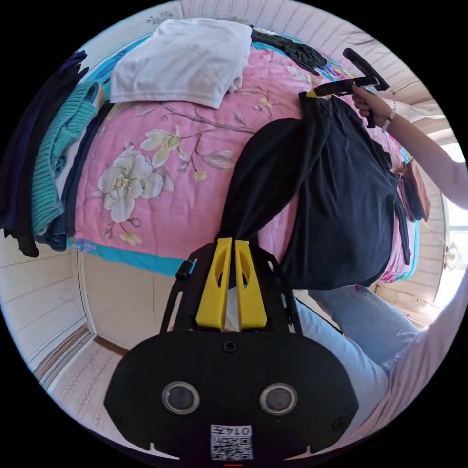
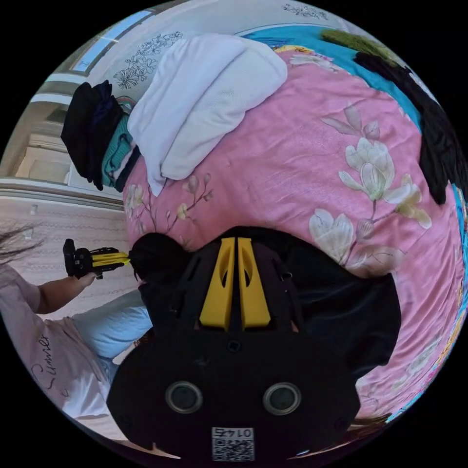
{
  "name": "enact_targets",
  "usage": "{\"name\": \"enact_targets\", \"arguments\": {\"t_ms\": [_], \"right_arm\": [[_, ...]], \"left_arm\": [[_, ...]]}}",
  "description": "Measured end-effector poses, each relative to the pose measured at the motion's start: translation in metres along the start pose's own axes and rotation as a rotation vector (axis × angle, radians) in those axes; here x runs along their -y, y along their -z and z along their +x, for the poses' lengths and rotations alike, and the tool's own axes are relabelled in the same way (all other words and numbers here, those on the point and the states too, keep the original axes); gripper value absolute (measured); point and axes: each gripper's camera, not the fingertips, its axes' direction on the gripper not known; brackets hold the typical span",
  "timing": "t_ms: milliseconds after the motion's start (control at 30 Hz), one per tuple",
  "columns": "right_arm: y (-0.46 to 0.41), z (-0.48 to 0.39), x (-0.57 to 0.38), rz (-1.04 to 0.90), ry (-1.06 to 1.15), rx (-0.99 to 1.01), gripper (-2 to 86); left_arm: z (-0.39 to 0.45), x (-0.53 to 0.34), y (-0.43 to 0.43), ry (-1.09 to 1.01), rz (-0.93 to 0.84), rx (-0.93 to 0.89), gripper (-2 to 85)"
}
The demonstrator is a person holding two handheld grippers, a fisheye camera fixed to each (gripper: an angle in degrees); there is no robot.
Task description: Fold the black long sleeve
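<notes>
Both the left gripper [image 1: 231,240] and right gripper [image 1: 312,93], toward one o'clock, are clenched on the black long sleeve [image 1: 336,195], hanging above the pink floral bedspread [image 1: 165,195], so folding looks barely begun.

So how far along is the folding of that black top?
Early stage. Done: both tongs have caught the black long sleeve; the left tongs pinch a bunched end, and the right tongs hold another edge. In hand: it hangs stretched between them over the pink quilt. Left: laying it flat and making every fold; none shows yet.
</notes>
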Motion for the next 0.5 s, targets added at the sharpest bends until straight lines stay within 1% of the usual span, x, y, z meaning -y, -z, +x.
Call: {"name": "enact_targets", "arguments": {"t_ms": [100, 200, 300, 400, 433, 500], "right_arm": [[0.031, 0.002, 0.000, 0.125, -0.025, 0.017, 0.3], [0.041, 0.006, 0.010, 0.188, -0.034, 0.046, 0.0], [0.027, 0.011, 0.030, 0.179, -0.064, 0.010, -0.1], [0.000, 0.016, 0.047, 0.123, -0.104, -0.117, -0.1], [-0.004, 0.018, 0.049, 0.113, -0.113, -0.122, -0.1], [-0.015, 0.023, 0.051, 0.109, -0.129, -0.120, -0.1]], "left_arm": [[-0.017, -0.002, 0.052, -0.054, 0.045, -0.025, -0.9], [-0.052, 0.011, 0.086, -0.065, 0.116, 0.019, -1.0], [-0.104, 0.039, 0.085, 0.056, 0.147, 0.065, -1.0], [-0.137, 0.062, 0.072, 0.152, 0.095, 0.244, -0.9], [-0.141, 0.065, 0.072, 0.164, 0.084, 0.248, -0.9], [-0.137, 0.060, 0.081, 0.154, 0.126, 0.234, -0.7]]}}
